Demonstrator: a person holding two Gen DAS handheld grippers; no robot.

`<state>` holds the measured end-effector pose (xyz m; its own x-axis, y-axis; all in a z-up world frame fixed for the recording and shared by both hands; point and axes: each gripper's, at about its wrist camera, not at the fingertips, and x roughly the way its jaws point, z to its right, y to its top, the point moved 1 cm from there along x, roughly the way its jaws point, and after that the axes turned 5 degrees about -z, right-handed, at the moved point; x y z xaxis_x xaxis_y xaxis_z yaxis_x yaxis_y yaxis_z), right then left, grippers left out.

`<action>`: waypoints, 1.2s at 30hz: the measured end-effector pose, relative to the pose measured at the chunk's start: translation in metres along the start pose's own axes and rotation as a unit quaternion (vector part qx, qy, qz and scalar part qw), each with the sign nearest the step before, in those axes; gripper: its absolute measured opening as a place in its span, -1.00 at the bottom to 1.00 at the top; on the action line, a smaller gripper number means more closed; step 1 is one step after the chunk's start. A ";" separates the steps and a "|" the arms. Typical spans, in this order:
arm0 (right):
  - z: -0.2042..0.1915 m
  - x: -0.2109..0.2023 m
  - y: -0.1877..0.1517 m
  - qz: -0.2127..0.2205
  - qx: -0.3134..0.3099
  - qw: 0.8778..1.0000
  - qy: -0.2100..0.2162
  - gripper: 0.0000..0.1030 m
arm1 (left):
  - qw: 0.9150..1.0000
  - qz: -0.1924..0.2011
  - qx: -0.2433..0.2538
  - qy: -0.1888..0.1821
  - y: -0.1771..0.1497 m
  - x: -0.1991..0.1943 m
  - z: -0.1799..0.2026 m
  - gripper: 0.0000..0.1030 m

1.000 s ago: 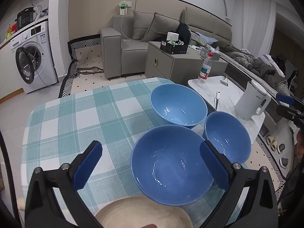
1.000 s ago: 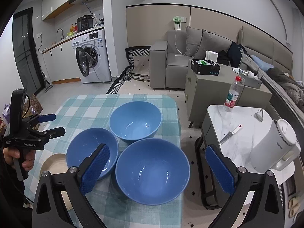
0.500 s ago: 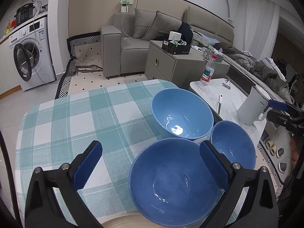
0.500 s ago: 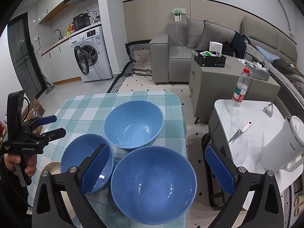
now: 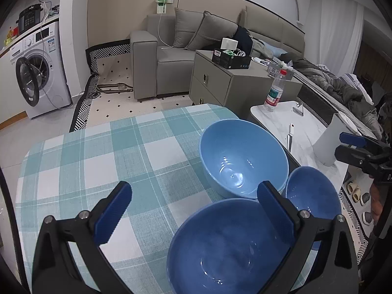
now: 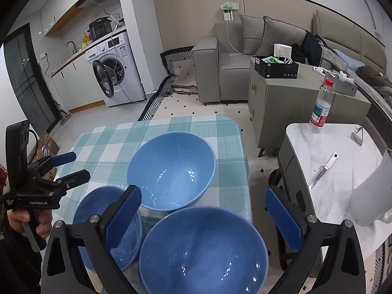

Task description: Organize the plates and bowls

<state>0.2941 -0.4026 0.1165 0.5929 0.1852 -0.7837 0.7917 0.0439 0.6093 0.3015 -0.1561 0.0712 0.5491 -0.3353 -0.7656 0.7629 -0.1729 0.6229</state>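
Observation:
Three blue bowls stand on the checked tablecloth (image 5: pixel 98 161). In the left wrist view a large bowl (image 5: pixel 227 247) is nearest, a light blue bowl (image 5: pixel 242 159) is behind it, and a small bowl (image 5: pixel 313 191) is at the right. My left gripper (image 5: pixel 193 210) is open and empty above the cloth, left of the nearest bowl. In the right wrist view the large bowl (image 6: pixel 203 252) lies below my open, empty right gripper (image 6: pixel 203 218). The light blue bowl (image 6: pixel 171 171) is behind it and the small bowl (image 6: pixel 107 223) is at the left. The left gripper (image 6: pixel 71 166) shows at the far left.
A marble side table (image 6: pixel 343 161) to the right holds a water bottle (image 6: pixel 321 106), a knife (image 6: pixel 321 171) and a white kettle (image 6: pixel 372 193). A grey cabinet (image 6: pixel 294 98), a sofa and a washing machine (image 6: pixel 115 73) stand beyond the table's far edge.
Both grippers have moved forward and lower over the table, so the bowls sit nearer and lower in both views. The beige plate at the bottom of the left view has dropped out of sight.

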 end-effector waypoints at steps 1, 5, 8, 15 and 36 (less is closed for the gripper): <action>0.000 0.003 0.001 0.000 0.000 1.000 0.001 0.99 | 1.000 -0.001 0.001 0.000 0.001 0.001 0.001 0.99; -0.001 0.018 0.005 -0.004 0.003 1.000 0.004 0.99 | 1.000 -0.001 0.004 -0.001 0.007 0.008 0.002 0.99; -0.001 0.030 0.007 -0.011 0.006 1.000 0.008 0.99 | 1.000 0.000 0.006 -0.003 0.011 0.013 0.003 0.99; 0.002 0.055 0.012 -0.024 0.012 1.000 0.015 0.99 | 1.000 -0.002 0.026 -0.003 0.021 0.024 0.009 0.97; 0.015 0.120 0.005 -0.093 0.026 0.995 0.030 0.14 | 0.996 -0.067 0.032 -0.039 0.024 0.076 0.019 0.14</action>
<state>0.3716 -0.3949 0.0237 0.4272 0.2372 -0.8725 0.8942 0.0319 0.4465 0.3550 -0.2030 0.0304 0.4139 -0.3761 -0.8290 0.8029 -0.2783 0.5272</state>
